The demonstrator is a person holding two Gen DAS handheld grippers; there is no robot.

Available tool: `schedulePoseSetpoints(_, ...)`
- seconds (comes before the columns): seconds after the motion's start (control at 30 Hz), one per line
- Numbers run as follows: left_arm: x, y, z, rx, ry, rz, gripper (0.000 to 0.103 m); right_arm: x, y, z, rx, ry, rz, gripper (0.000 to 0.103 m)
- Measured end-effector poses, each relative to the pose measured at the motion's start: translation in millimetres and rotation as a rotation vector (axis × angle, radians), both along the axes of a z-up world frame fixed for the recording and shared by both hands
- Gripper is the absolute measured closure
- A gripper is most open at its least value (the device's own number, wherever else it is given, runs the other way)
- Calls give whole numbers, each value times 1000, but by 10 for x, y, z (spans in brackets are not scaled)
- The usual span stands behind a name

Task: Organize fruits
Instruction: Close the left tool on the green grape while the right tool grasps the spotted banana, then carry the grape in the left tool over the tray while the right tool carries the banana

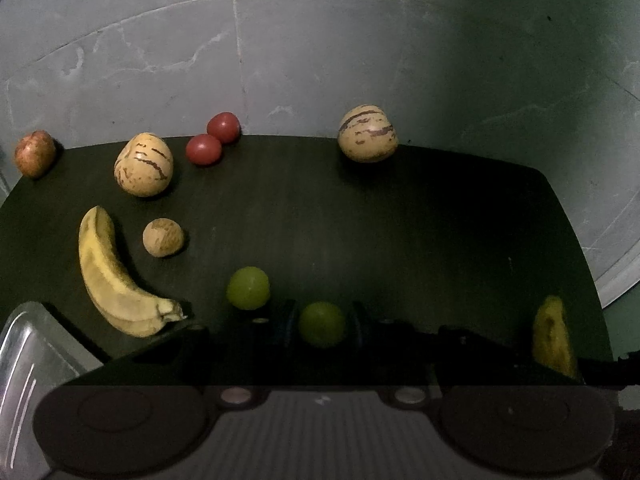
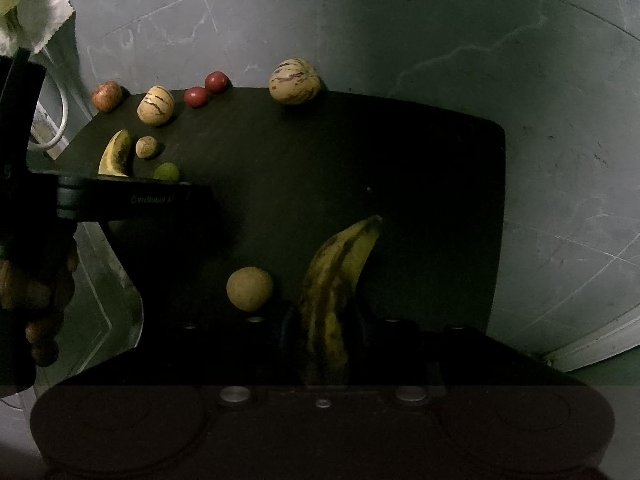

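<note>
In the left wrist view my left gripper [image 1: 323, 326] is shut on a round green fruit [image 1: 322, 325], low over the dark table [image 1: 420, 232]. A second green fruit [image 1: 248, 288] lies just to its left. In the right wrist view my right gripper [image 2: 325, 330] is shut on the lower half of a spotted yellow banana [image 2: 338, 276], whose tip points away from me. A tan round fruit [image 2: 250, 289] sits beside its left finger. That same banana [image 1: 554, 340] shows at the right edge of the left wrist view.
Toward the left lie a pale banana [image 1: 116, 276], a small tan fruit [image 1: 163, 237], two striped melons [image 1: 143, 164] [image 1: 367, 133], two red tomatoes [image 1: 204, 149] and an apple [image 1: 35, 153]. A metal tray [image 1: 28, 352] sits at the near left. A hand [image 2: 36, 288] holds the left tool.
</note>
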State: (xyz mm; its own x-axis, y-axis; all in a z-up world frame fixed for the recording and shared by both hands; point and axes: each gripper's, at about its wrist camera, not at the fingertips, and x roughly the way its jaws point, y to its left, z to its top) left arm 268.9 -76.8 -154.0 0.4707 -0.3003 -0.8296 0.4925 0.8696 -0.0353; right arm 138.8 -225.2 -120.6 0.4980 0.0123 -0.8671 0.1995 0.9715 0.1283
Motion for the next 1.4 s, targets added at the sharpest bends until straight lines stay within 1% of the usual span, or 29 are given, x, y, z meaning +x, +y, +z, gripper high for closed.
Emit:
schedulePoseSetpoints(0.07, -3, 28, 18, -17, 10, 8, 76, -19, -6, 12, 4, -4, -1, 71)
schedulePoseSetpoints(0.17, -40, 80, 85, -30, 3, 19, 77, -51, 16, 75, -4, -26, 6, 71)
schedulePoseSetpoints(0.37, -125, 300, 347, -76, -32, 58, 77, -29, 108, 330, -17, -86, 34, 72)
schedulePoseSetpoints(0.53, -207, 622, 649, -110, -89, 104, 77, 63, 269, 617, -24, -153, 69, 72)
schedulePoseSetpoints(0.73, -323, 1076, 992, -123, -164, 165, 77, 208, 598, 957, -32, -226, 134, 72)
schedulePoseSetpoints(0.97, -525, 1589, 1194, -146, -208, 248, 77, 254, 1049, 1259, -48, -285, 226, 72)
schedulePoseSetpoints(1.17, -757, 1928, 1354, -156, -245, 354, 77, 294, 1321, 1465, -35, -334, 328, 72)
schedulePoseSetpoints(1.33, -1037, 2066, 1528, -141, -300, 475, 77, 320, 1479, 1601, 2, -381, 460, 72)
schedulePoseSetpoints(1.4, -1163, 2092, 1579, -130, -309, 540, 77, 316, 1505, 1648, 25, -395, 518, 72)
